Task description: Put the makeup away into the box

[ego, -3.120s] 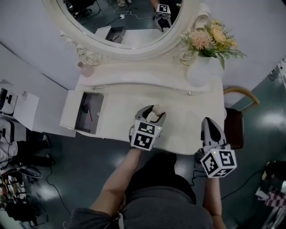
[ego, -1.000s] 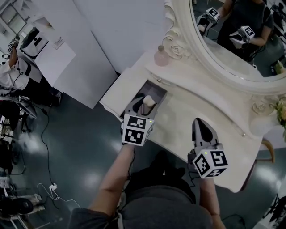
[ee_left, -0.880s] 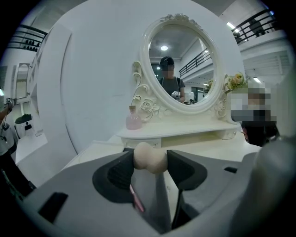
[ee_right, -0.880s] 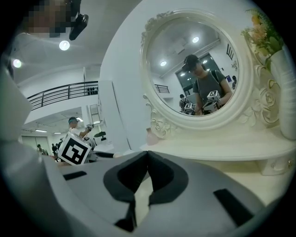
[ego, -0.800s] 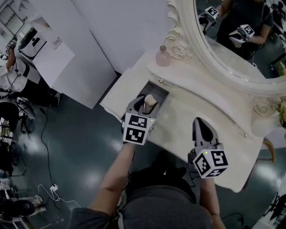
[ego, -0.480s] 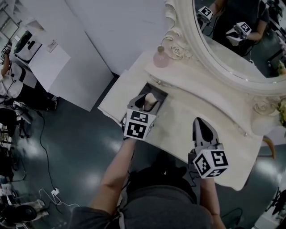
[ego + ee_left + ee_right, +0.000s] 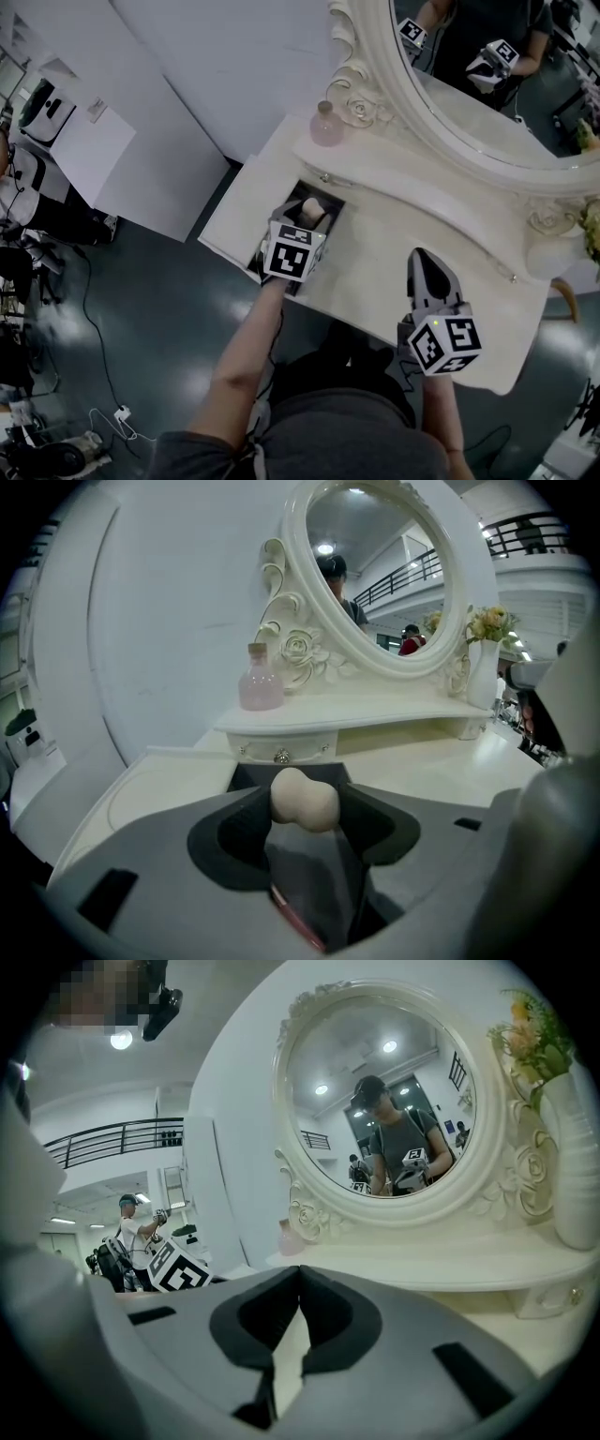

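A beige makeup sponge (image 7: 315,214) (image 7: 305,799) is pinched between the pads of my left gripper (image 7: 310,216) (image 7: 305,805), which is shut on it. The gripper tilts down over the open dark box (image 7: 335,201) (image 7: 246,774) set into the left end of the white vanity table (image 7: 394,244). A pink stick (image 7: 298,921) lies on the box floor under the jaws. My right gripper (image 7: 427,264) (image 7: 298,1283) hovers over the table's front edge, shut, with nothing between its tips.
A pink perfume bottle (image 7: 325,128) (image 7: 261,682) stands on the raised shelf behind the box. The oval mirror (image 7: 487,122) rises at the back. A white vase (image 7: 577,1166) with flowers is at the far right. White partitions and dark floor lie left of the table.
My left gripper has carried the sponge forward and down, from the box's near edge to over its opening. The right gripper has stayed where it was.
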{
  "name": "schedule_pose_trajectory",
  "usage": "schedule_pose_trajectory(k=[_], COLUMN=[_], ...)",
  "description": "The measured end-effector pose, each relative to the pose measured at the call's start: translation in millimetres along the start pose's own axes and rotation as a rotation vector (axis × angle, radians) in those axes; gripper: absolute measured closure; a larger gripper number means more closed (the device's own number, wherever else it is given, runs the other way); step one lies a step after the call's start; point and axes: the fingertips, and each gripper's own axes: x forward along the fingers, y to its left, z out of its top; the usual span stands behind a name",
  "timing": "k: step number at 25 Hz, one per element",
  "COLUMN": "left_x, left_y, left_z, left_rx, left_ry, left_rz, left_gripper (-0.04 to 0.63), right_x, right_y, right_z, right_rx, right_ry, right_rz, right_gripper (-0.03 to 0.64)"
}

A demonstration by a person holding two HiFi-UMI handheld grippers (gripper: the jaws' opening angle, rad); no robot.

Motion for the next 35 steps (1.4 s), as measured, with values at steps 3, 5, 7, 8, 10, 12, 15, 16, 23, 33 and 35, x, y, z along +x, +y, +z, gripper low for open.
schedule_pose_trajectory(k=[3, 5, 7, 8, 10, 12, 15, 16, 23, 33, 35], left_x=[9, 14, 18, 21, 26, 30, 36, 37, 46, 46, 46], left_y=[0, 1, 2, 2, 2, 1, 0, 0, 0, 1, 1], left_z=[-4, -5, -7, -9, -12, -16, -22, -24, -30, -34, -35], left_rx=[0.003, 0.002, 0.0, -0.001, -0.002, -0.006, -0.008, -0.007, 0.005, 0.021, 0.017], left_ry=[0.029, 0.045, 0.063, 0.073, 0.095, 0.12, 0.153, 0.161, 0.189, 0.214, 0.215], left_rz=[-0.006, -0.009, -0.011, -0.012, -0.019, -0.028, -0.035, -0.035, -0.034, -0.029, -0.032], left_gripper=[0.37, 0.37, 0.37, 0.37, 0.37, 0.37, 0.37, 0.37, 0.368, 0.364, 0.357], right_x=[1, 2, 2, 3, 3, 3, 2, 2, 3, 0, 0], right_y=[-2, -3, -4, -5, -6, -6, -8, -9, -9, -9, -9], right_z=[0, 0, 0, 0, -1, 0, -1, -1, -1, -1, -1], right_rx=[0.0, 0.001, 0.0, 0.001, 0.004, 0.004, 0.006, 0.007, 0.006, 0.009, 0.011], right_ry=[0.002, 0.005, 0.008, 0.008, 0.008, 0.009, 0.012, 0.013, 0.018, 0.015, 0.012], right_rz=[-0.006, -0.011, -0.015, -0.018, -0.021, -0.026, -0.033, -0.035, -0.042, -0.046, -0.046], right_gripper=[0.612, 0.612, 0.612, 0.612, 0.612, 0.612, 0.612, 0.612, 0.612, 0.612, 0.612])
